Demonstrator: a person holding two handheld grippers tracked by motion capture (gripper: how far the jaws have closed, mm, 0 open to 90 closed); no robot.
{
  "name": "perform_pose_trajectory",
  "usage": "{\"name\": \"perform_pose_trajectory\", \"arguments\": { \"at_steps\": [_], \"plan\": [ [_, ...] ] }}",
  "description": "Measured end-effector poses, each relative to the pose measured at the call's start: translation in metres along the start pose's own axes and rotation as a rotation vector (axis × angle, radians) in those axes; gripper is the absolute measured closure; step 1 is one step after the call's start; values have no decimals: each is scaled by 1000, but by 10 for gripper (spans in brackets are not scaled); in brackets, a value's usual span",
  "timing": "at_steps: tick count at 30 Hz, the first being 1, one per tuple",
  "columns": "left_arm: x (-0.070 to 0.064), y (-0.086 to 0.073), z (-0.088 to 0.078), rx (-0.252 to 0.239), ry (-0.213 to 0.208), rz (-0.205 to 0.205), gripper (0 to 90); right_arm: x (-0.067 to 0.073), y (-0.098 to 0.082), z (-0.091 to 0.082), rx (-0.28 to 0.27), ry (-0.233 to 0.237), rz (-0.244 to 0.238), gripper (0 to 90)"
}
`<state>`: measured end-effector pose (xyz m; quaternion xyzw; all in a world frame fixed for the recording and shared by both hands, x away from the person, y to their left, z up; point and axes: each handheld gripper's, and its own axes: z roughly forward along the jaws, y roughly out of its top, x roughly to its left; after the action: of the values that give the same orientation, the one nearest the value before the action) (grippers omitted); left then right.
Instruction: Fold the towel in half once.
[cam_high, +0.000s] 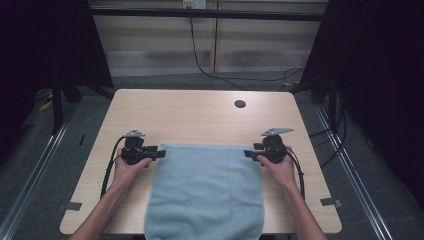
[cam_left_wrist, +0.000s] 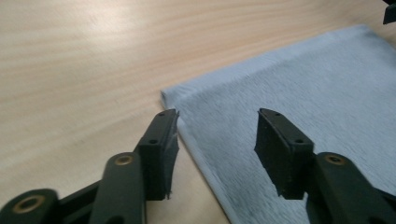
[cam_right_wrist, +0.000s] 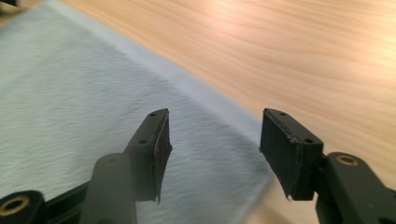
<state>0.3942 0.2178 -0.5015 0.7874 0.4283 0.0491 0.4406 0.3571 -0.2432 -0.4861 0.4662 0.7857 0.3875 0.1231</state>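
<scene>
A light blue towel (cam_high: 206, 192) lies flat on the wooden table (cam_high: 200, 115), its near end hanging over the front edge. My left gripper (cam_high: 160, 153) is open at the towel's far left corner (cam_left_wrist: 164, 95), jaws straddling the left edge of the towel (cam_left_wrist: 303, 93). On the other side, my right gripper (cam_high: 247, 153) stands open at the far right corner, one jaw over the towel (cam_right_wrist: 93, 93) and the other over bare wood. Nothing is held in either.
A dark round hole (cam_high: 240, 104) sits in the table near the far right. Black cables (cam_high: 107, 170) trail from the grippers along the table sides. Metal rails and dark floor surround the table.
</scene>
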Motion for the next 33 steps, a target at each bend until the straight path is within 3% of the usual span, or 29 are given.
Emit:
{"name": "perform_pose_trajectory", "arguments": {
  "at_steps": [1, 3, 5, 7, 8, 14, 16, 18, 20, 23, 24, 26, 30, 33],
  "plan": [
    [1, 1, 1, -10, 3, 13, 481, -5, 0, 2, -2, -12, -4, 414],
    [1, 5, 5, 16, 20, 40, 453, -10, -1, 7, -12, -20, 8, 394],
    [0, 7, 11, 8, 31, 67, 441, -12, -4, 11, -7, -38, 13, 377],
    [-2, 7, 16, 48, 74, 88, 429, -12, -6, 15, 11, -40, 5, 374],
    [-3, 6, 18, 44, 69, 99, 417, -11, -6, 14, 14, -48, -5, 375],
    [-6, 4, 18, 40, 73, 119, 414, -9, -6, 16, 11, -65, -26, 381],
    [-4, 3, 18, 22, 66, 106, 407, -9, -6, 16, 7, -83, -23, 381],
    [0, 3, 17, 8, 50, 79, 408, -12, -7, 16, -2, -72, 4, 381],
    [1, 3, 18, 2, 49, 78, 415, -14, -8, 17, 8, -88, 3, 379],
    [-5, 2, 19, 11, 64, 127, 436, -13, -11, 19, 5, -98, -2, 385],
    [-8, 2, 20, 15, 59, 143, 487, -10, -11, 20, 5, -100, -17, 398],
    [-13, 1, 21, 35, 82, 207, 550, -5, -10, 21, 14, -109, -48, 531],
    [-16, -1, 22, 39, 22, 202, 799, 2, -10, 22, 12, -74, -55, 713],
    [-13, 0, 21, 41, -14, 147, 846, 2, -10, 22, 6, -37, -23, 823]
  ]
}}
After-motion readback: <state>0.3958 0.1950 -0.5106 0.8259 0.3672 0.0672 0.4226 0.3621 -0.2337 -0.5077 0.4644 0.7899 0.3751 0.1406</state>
